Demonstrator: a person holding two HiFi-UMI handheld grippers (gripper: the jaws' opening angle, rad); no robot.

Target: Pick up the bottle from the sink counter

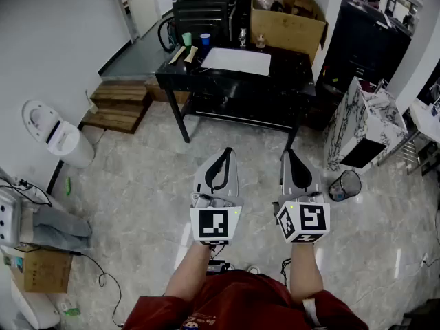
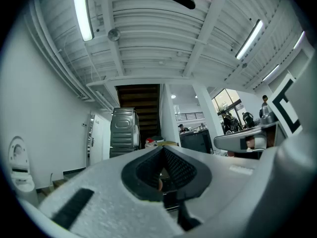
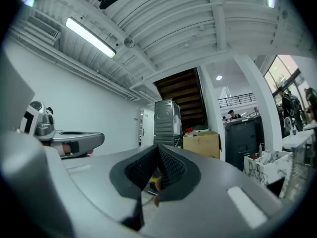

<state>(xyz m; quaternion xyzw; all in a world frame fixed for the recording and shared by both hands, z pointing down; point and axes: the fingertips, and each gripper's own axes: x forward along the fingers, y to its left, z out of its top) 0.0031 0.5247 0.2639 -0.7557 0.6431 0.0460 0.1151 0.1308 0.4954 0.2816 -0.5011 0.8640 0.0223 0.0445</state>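
At the far left of the head view a white toilet (image 1: 53, 135) stands on the pale stone floor (image 1: 137, 184) near the wall. A low stack of wooden pallets (image 1: 118, 106) lies just beyond it.

Ahead stands a black table (image 1: 292, 67). At its left rear corner a green cup (image 1: 187, 39) and a blue cup (image 1: 205, 40) stand side by side, and two wooden pieces (image 1: 184, 53) lie just in front of them. A white sheet (image 1: 237, 61) lies flat in the middle of the table. The bottle (image 1: 242, 37), small and clear, stands upright at the rear edge, just behind the sheet. A small brown thing (image 1: 260, 42), too small to name, stands at its right. An open cardboard box (image 1: 289, 19) sits by the table's right rear corner.

The left gripper (image 1: 226, 151) hangs over the floor in front of the person, well short of the table's front edge. In the left gripper view (image 2: 161, 148) its two jaws meet tip to tip with nothing between them. The right gripper (image 1: 287, 154) is just beside it at the same height. In the right gripper view (image 3: 157, 147) its jaws are likewise pressed together and empty. Both grippers are well apart from the bottle.

Further right a marble-patterned cabinet (image 1: 361, 126) stands on the floor, with a wire wastebasket (image 1: 344, 184) at its near corner.
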